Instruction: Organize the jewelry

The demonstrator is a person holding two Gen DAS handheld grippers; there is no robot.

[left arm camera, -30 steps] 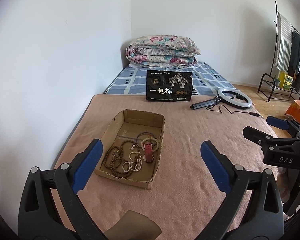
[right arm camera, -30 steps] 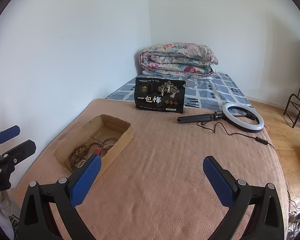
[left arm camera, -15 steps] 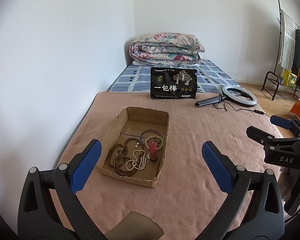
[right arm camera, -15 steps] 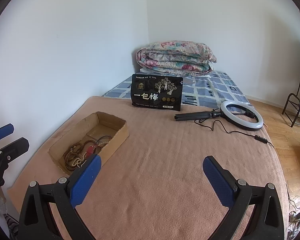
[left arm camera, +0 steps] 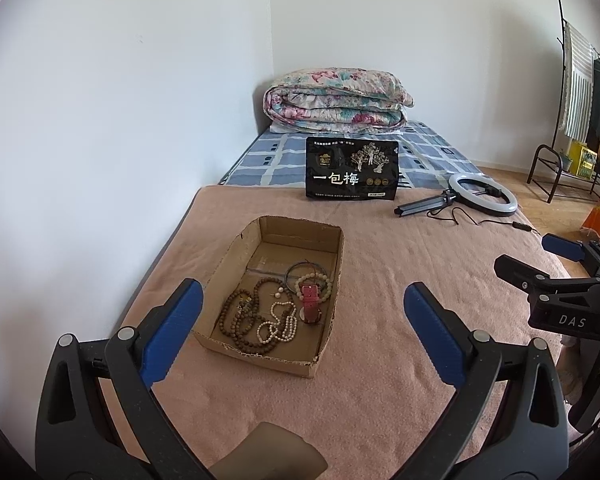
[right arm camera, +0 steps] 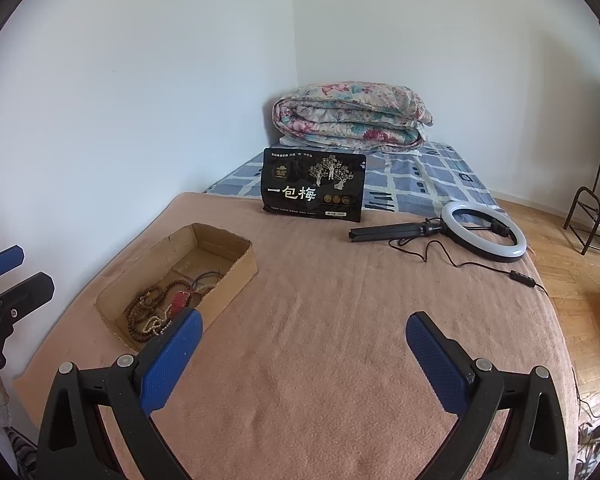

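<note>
A shallow cardboard box lies on the pink blanket. It holds a brown bead necklace, a white pearl strand, a red-strapped watch, a pale bead bracelet and a thin dark ring. My left gripper is open and empty, hovering just before the box's near edge. My right gripper is open and empty over bare blanket, with the box to its left. It also shows at the right of the left wrist view.
A black snack bag stands at the blanket's far edge. A ring light on a folded tripod lies at the far right with its cable. A folded floral quilt sits by the wall. A clothes rack stands on the floor.
Both grippers have drifted a little to the left and forward. The box sits more central in the left wrist view. Both stay open.
</note>
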